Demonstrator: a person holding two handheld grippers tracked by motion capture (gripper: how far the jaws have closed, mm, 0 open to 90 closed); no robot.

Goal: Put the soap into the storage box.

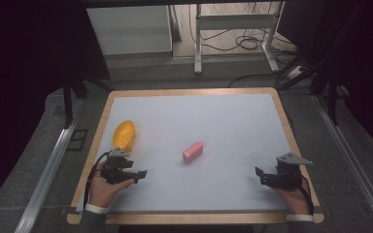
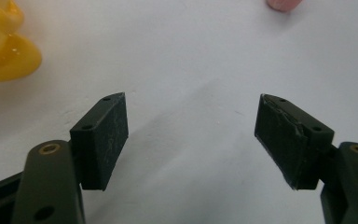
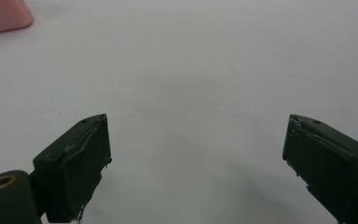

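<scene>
White sheet [image 1: 213,126] covers a wooden board [image 1: 102,121], bare timber showing as a thin border on all four sides; board sits on grey carpet-like ground. Left gripper [image 1: 135,174] at about 8 o'clock on the sheet, held in the left hand [image 1: 104,187], jaws spread wide and holding nothing; left gripper view shows the two black pads [image 2: 105,135] well apart with plain white surface between them. Right gripper [image 1: 261,175] at about 4 o'clock, in the right hand [image 1: 296,191], grey three-cornered plate [image 1: 294,158] on top, jaws likewise wide apart and empty; right gripper view shows bare sheet between them, and a sliver of wood edge at 1 o'clock. Yellow object [image 1: 124,135], smooth and oval from above, lies at roughly 9 o'clock on the sheet, just beyond the left gripper, near but apart from it; in the left gripper view it sits at 10 o'clock, glossy, lobed. Pink block [image 1: 193,151], small, oblong, lies just below sheet centre, between the two grippers and well apart from both; clipped at the top edge in both gripper views. Room is dim: metal rails [image 1: 48,165] flank the board left and right, a white-framed stand [image 1: 233,34] and loose cables [image 1: 247,43] on the floor at 12 o'clock, pale panel [image 1: 128,29] at 11 o'clock
</scene>
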